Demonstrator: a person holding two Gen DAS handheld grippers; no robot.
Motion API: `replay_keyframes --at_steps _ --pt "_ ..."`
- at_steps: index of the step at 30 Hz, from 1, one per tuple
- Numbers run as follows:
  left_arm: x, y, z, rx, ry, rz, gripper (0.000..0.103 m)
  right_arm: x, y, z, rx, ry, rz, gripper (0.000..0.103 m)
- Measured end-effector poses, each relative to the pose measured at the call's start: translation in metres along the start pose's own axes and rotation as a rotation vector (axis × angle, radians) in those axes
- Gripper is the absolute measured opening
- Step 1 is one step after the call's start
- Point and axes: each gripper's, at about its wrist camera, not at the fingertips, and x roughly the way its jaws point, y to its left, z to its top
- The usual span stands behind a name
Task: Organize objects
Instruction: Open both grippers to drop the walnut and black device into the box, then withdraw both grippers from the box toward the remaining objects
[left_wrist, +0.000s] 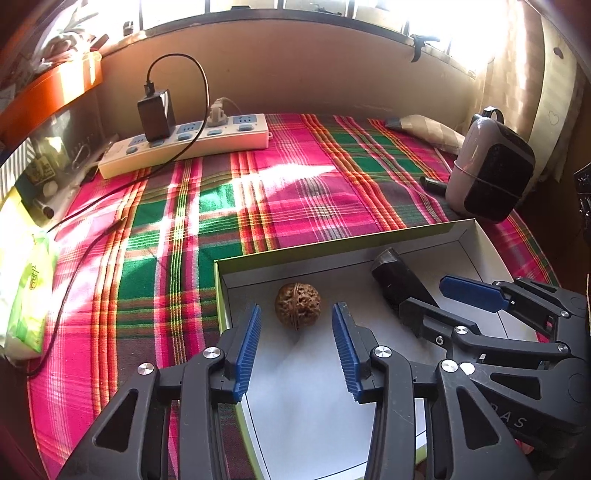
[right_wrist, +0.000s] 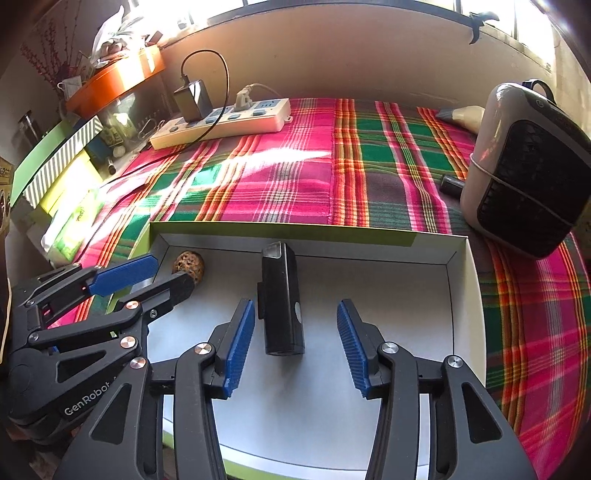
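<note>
We take the white box (left_wrist: 476, 236) with the green outer rim as our landmark; it sits on a pink, green and orange plaid cloth (left_wrist: 295, 184).

Far to the left of the box, at the cloth's edge, we see a green-printed tissue pack (left_wrist: 26, 291). Beyond the box's far left corner lies a white power strip (left_wrist: 207, 146) with a black charger (left_wrist: 155, 114) plugged into it, its cable looping down over the cloth.

Inside the box, near its left wall, rests a brown walnut (left_wrist: 297, 304). Our left gripper (left_wrist: 295, 345) hangs over that end with its jaws apart; the walnut lies just ahead of the blue pads (left_wrist: 247, 350), touching neither.

Toward the middle of the box lies a black rectangular device (right_wrist: 282, 299), lengthwise on the white floor. Our right gripper (right_wrist: 295, 347) is over it, jaws released: the near end of the device sits between the blue pads with a clear gap on each side.

Beyond the box's far right corner stands a pale grey and black heater-like appliance (right_wrist: 524, 170), tilted, with a small dark cylinder (right_wrist: 451, 184) on the cloth just beside it.
</note>
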Motion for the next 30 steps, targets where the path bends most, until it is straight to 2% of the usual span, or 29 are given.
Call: replay_keyframes --at_steps 15,30 --pt "-0.033 -0.01 -0.023 0.004 -0.029 -0.001 0.042 -0.033 0.005 -0.019 0.017 -0.05 -0.002 0.048" --pt "-0.073 -0.013 -0.058 -0.022 -0.087 0.007 0.042 -0.068 0.01 -0.054 0.036 -0.107 -0.011 0.048"
